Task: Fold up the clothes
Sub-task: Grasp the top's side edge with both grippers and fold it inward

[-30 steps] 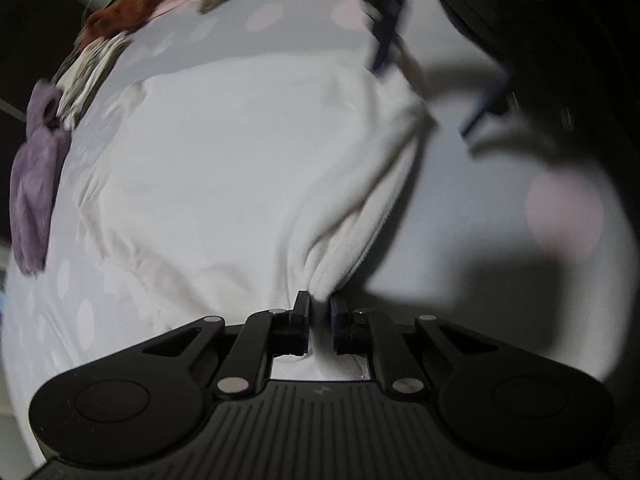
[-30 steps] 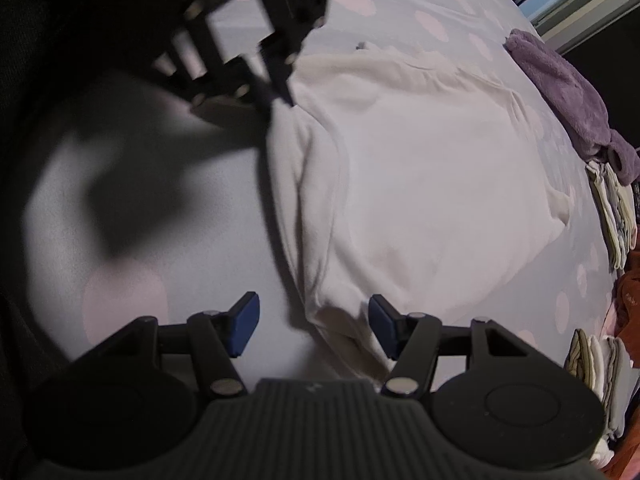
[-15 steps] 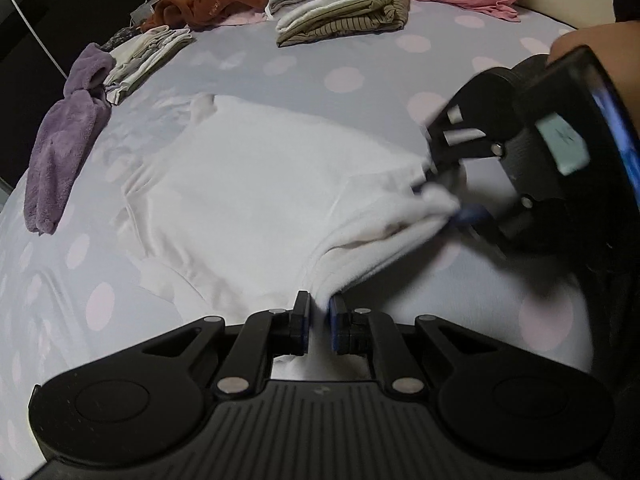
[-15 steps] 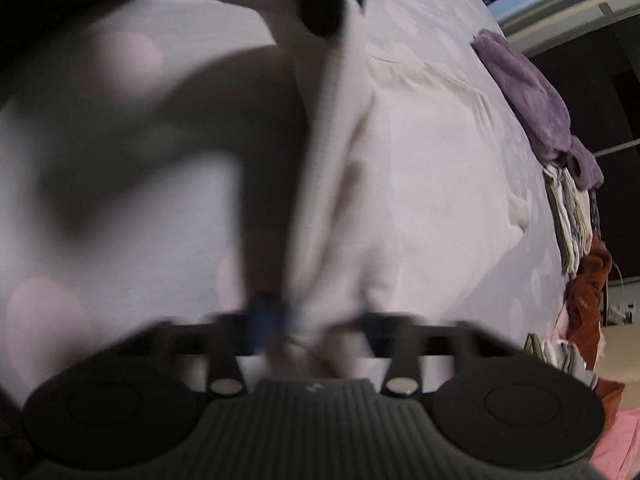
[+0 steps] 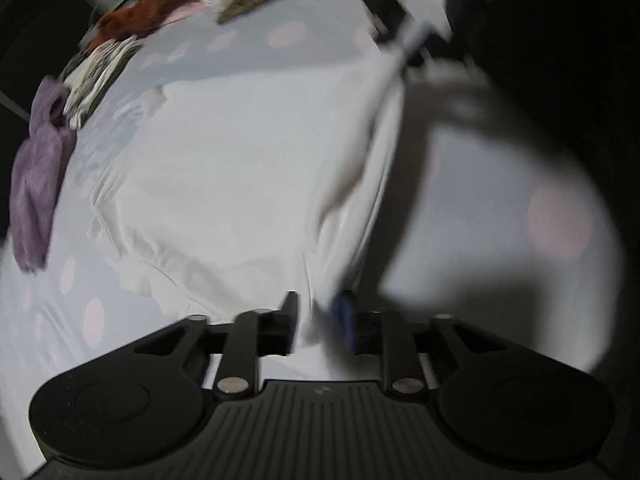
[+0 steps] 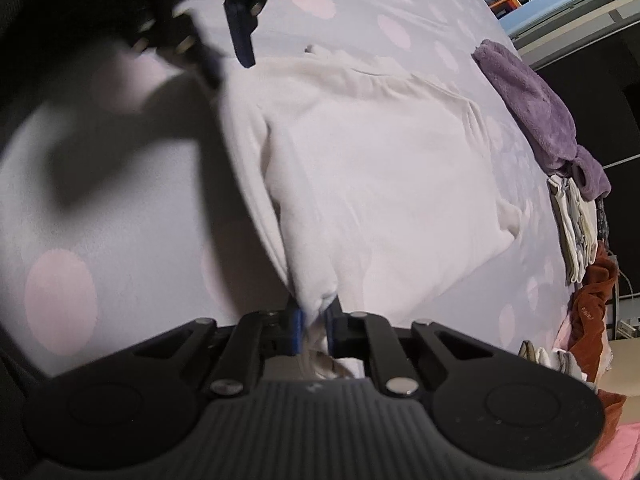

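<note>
White top [image 6: 392,184] lies spread flat on the bed [image 6: 60,216], a lilac sheet with pink dots. Right claw [image 6: 312,332] sits at six o'clock in its own view, blue pads [image 6: 295,330] closing and pinching a bunched corner of the top's near edge; the cloth rises from the sheet into the grip. Left claw [image 5: 318,326] is opening, its pads [image 5: 345,322] parted with a fold of the same top between them; blur hides whether the cloth touches either pad. From the right wrist view, the left claw [image 6: 228,48] shows at eleven o'clock, over the top's far corner, fingers apart. From the left wrist view, the right claw [image 5: 404,48] shows at one o'clock, blurred, with the top's edge drawn up to it. A purple garment [image 6: 536,116] lies at two o'clock beyond the top; folded stacks [image 6: 576,232] and a rust garment [image 6: 592,300] line the bed's edge at three to four o'clock.
</note>
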Motion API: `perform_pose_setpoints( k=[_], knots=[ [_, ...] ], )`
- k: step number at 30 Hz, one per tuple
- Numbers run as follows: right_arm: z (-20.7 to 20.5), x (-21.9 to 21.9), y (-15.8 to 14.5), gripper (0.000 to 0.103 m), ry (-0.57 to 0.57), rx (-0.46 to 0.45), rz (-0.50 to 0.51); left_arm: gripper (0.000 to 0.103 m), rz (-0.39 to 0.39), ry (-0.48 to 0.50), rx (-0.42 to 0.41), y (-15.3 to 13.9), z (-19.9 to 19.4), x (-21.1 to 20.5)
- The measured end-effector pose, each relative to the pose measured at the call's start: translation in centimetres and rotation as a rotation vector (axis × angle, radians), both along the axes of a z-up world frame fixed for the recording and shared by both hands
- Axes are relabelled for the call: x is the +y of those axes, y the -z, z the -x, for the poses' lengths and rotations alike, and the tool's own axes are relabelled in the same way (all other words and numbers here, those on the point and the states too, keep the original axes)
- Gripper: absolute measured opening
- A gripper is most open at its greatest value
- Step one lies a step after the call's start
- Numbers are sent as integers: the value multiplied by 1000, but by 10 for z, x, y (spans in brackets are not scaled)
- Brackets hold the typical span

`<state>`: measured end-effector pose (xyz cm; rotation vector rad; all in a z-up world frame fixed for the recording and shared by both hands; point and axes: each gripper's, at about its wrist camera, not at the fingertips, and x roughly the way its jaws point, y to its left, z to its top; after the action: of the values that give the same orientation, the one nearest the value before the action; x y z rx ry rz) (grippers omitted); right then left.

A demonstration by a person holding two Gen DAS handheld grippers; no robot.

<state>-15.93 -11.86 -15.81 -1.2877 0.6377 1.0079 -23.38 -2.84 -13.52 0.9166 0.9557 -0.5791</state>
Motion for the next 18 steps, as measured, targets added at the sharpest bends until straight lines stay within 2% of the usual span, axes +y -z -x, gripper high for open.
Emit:
perform_pose_setpoints(
  k=[2, 7, 11, 13, 15, 16, 18],
  knots=[
    [1, 0, 0, 13, 1, 5, -2, 42, -39, 19, -31, 8, 4, -4],
    [-2, 2, -1, 13, 11, 17, -16, 43, -70, 35, 5, 23, 4, -8],
    [-5, -1, -7, 13, 33, 31, -30, 43, -93, 29, -33, 28, 2, -4],
    [-6, -3, -11, 13, 41, 33, -40, 31, -77, 55, -74, 25, 1, 1],
    [-7, -4, -16, 13, 49, 30, -51, 13, -71, 72, -108, 21, 1, 6],
    [-8, -5, -18, 13, 53, 26, -56, 12, -69, 80, -124, 19, 1, 8],
    [-7, -6, -22, 13, 54, 22, -70, 9, -43, 54, -95, 13, -5, 12]
  ],
)
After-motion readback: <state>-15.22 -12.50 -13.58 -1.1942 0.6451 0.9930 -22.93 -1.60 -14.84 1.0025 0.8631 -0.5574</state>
